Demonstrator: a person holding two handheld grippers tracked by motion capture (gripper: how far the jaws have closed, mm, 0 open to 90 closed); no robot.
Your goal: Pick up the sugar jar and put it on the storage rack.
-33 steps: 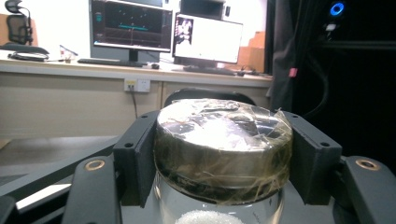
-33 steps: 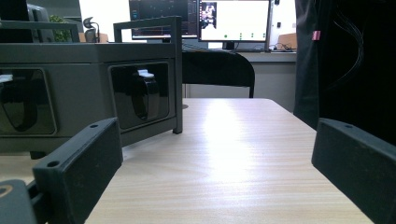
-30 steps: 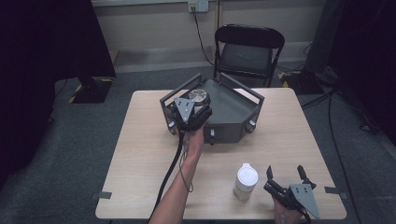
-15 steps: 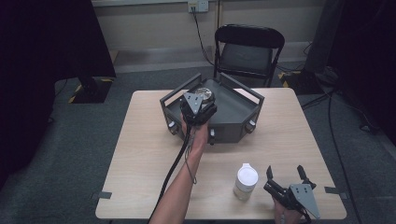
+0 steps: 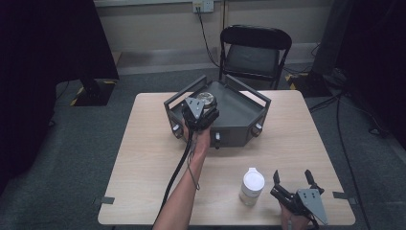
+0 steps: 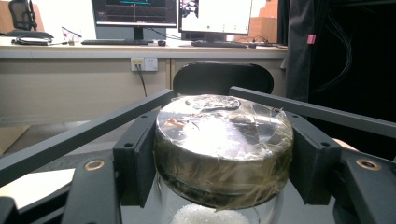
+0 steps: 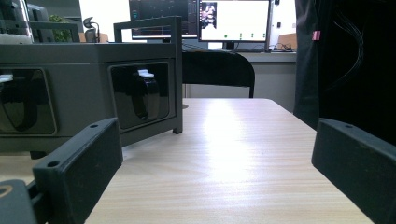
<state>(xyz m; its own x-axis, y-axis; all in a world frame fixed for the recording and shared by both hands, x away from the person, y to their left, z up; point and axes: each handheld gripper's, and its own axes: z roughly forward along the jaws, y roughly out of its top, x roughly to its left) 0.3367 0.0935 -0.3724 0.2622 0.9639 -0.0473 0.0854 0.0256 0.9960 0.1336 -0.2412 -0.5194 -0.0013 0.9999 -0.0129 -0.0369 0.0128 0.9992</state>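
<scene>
A jar (image 6: 223, 154) with a foil-wrapped lid is held in the left gripper (image 5: 200, 111), the jaws being pressed against the lid on both sides, as seen in the left gripper view. White grains are seen through the glass below the lid. In the high view the jar (image 5: 207, 99) is placed over the left part of the dark metal box (image 5: 239, 115), which stands at the far middle of the table (image 5: 143, 158). Whether the jar rests on the box top or is held just above it cannot be told. The box's rail (image 6: 93, 126) is seen beside the jar in the left gripper view.

The right gripper (image 5: 292, 184) is held at the near right edge of the table, its jaws spread wide with nothing between them. A white bottle (image 5: 252, 186) stands upright just to its left, apart from it. The box front (image 7: 88, 100) is seen ahead in the right gripper view. A folding chair (image 5: 253, 50) stands beyond the table.
</scene>
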